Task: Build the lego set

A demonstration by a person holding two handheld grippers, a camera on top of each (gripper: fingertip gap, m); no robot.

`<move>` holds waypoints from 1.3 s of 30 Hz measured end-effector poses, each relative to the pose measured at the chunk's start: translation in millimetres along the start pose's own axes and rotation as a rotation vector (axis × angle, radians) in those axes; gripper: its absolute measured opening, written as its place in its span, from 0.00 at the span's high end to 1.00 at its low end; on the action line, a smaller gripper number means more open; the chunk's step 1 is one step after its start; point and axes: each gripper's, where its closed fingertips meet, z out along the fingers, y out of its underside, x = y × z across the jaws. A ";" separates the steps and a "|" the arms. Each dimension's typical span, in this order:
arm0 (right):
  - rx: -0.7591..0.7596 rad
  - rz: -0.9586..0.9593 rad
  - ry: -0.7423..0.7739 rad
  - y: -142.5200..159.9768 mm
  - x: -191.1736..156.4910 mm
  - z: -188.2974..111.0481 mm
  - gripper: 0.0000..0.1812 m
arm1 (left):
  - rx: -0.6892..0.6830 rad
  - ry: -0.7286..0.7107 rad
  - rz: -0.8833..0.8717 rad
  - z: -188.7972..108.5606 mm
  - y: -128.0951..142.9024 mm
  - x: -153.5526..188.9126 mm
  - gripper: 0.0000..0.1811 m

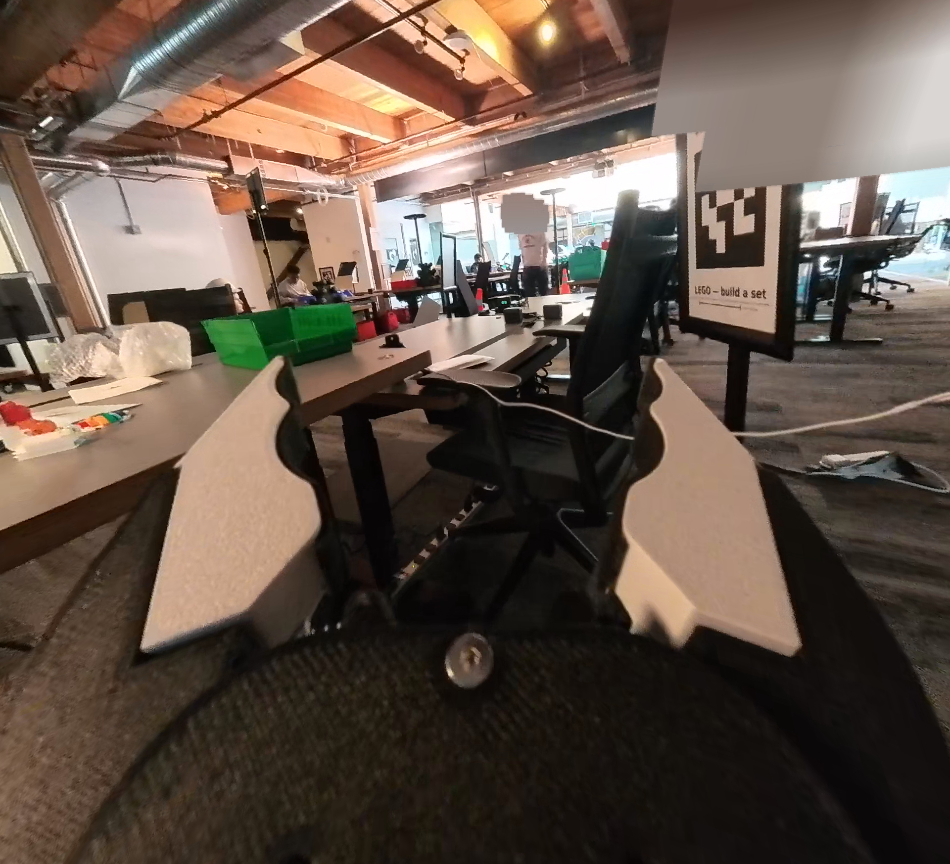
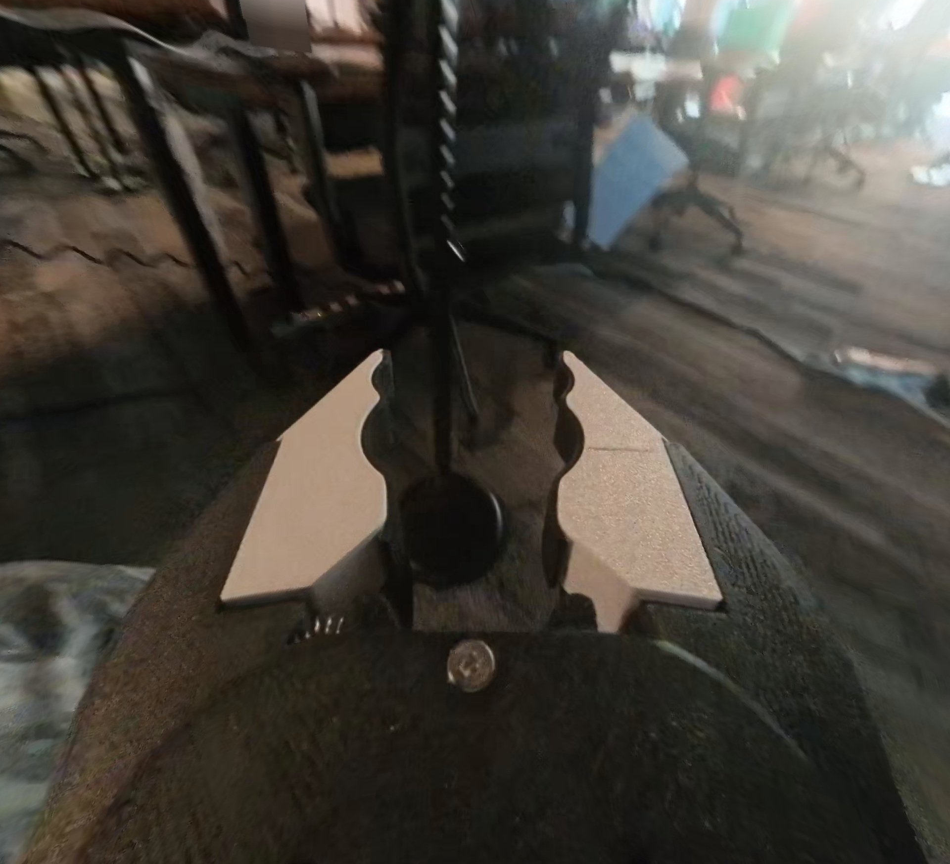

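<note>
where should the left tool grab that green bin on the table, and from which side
Probably take the green bin by its upright side wall at the rim, coming down from above. It sits open-topped on the table, so one finger can go inside. The left tool is open.

A framed white sign (image 1: 735, 253) on a black stand bears a black-and-white marker and one printed caption line.

Left claw (image 1: 465, 377) has pale grey fingers on a black speckled body. Past its left finger: bright green bins (image 1: 280, 333) on a dark brown bench (image 1: 154, 433), plus red, orange and green bricks (image 1: 31, 420). Right of it, a black-and-white checker-pattern sign (image 1: 735, 248). Black chair (image 1: 591, 377) dead ahead.
</note>
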 end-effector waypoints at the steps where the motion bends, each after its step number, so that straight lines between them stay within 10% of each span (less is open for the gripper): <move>1: -0.070 0.019 0.027 28.3 19.5 7.9 0.65 | -0.001 0.008 -0.006 0.6 3.6 -0.6 0.29; 10: -0.800 0.191 0.135 348.9 102.8 50.1 0.73 | -0.091 0.103 -0.004 39.8 68.8 20.1 0.32; 14: -1.022 0.452 0.430 471.2 129.2 -9.0 0.77 | -0.158 0.163 -0.024 74.9 106.6 41.9 0.34; 19: -0.926 0.968 0.907 567.4 140.8 -111.4 0.83 | -0.235 0.215 -0.145 114.6 153.2 65.6 0.35; 27: -1.302 0.387 0.513 647.1 101.5 -171.8 0.79 | -0.377 0.298 -0.179 152.4 209.5 114.1 0.36; 39: -1.340 0.412 0.447 703.7 116.1 -173.0 0.86 | -0.534 0.386 -0.083 172.7 224.6 162.0 0.37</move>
